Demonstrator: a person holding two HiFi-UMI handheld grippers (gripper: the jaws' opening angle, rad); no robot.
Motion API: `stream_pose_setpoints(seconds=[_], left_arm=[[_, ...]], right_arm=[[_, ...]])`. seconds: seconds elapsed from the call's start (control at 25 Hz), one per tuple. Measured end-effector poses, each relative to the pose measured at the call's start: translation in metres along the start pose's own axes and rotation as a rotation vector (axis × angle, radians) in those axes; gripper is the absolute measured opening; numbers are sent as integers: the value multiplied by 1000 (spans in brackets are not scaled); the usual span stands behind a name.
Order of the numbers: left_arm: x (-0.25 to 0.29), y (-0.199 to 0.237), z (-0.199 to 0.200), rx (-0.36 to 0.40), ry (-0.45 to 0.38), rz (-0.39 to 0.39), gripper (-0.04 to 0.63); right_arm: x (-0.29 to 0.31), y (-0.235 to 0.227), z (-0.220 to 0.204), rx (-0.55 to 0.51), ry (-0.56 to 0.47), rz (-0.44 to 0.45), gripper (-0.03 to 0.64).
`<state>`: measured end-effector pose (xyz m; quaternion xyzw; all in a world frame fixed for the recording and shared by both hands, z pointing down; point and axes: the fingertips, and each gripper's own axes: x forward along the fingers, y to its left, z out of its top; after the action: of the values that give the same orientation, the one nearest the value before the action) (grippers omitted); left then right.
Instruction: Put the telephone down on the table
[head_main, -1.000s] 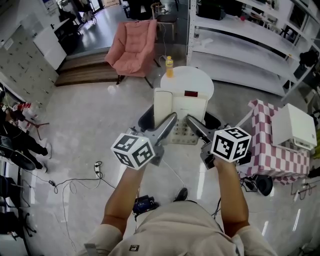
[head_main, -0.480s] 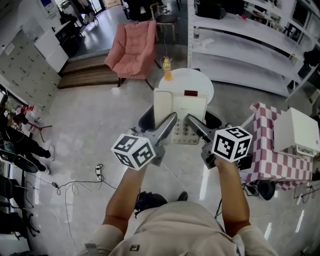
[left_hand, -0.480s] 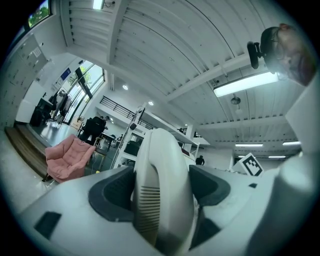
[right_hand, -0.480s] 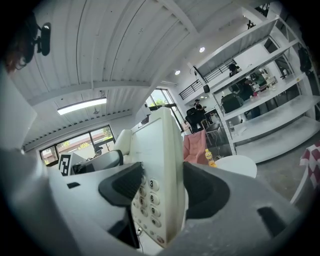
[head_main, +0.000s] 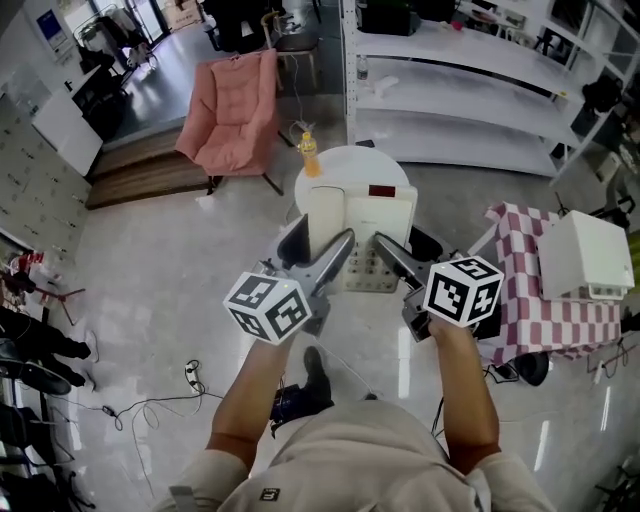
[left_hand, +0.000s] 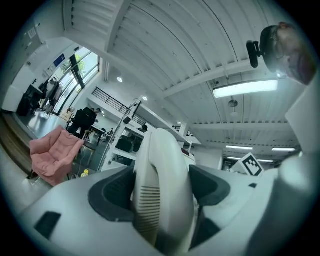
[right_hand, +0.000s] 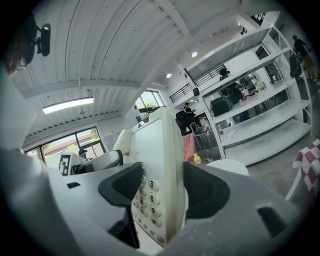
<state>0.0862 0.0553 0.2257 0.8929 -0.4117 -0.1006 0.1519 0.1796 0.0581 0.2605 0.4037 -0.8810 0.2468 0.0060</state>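
**Carrying the telephone in on two separate grips: where it could slip**

Your left gripper (head_main: 340, 248) is clamped across the handset (left_hand: 160, 170), jaws pressed to its two sides. Your right gripper (head_main: 385, 248) pinches the base at its right edge, one jaw lying over the keypad (right_hand: 147, 200). Between them the telephone (head_main: 362, 215) hangs in the air at 12 o'clock from your hands. It looks not yet set down, with the round white table (head_main: 350, 160) showing just beyond it.

The main risk is that you are holding two parts, not one. The left jaws have only the handset, so if your hands drift apart or one drops faster, the handset will likely lift out of its cradle. The base would then swing from the right grip alone. That grip is on a thin edge and could pivot, and extra squeeze may press the keys.

Farther out, a yellow bottle (head_main: 309, 157) stands on the table near its rim, at 11 o'clock from the telephone. Pushing the base too far forward and left could knock it over. Stopping short brings the opposite risk, since the base could land overhanging the near rim and tip off once you let go. Lower both hands level and together.
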Motion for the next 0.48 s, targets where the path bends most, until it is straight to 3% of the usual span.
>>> stream_pose_setpoints(seconds=[0.48], left_arm=[[58, 80, 21, -41, 56, -128, 341]], right_arm=[[77, -29, 29, 33, -24, -130, 245]])
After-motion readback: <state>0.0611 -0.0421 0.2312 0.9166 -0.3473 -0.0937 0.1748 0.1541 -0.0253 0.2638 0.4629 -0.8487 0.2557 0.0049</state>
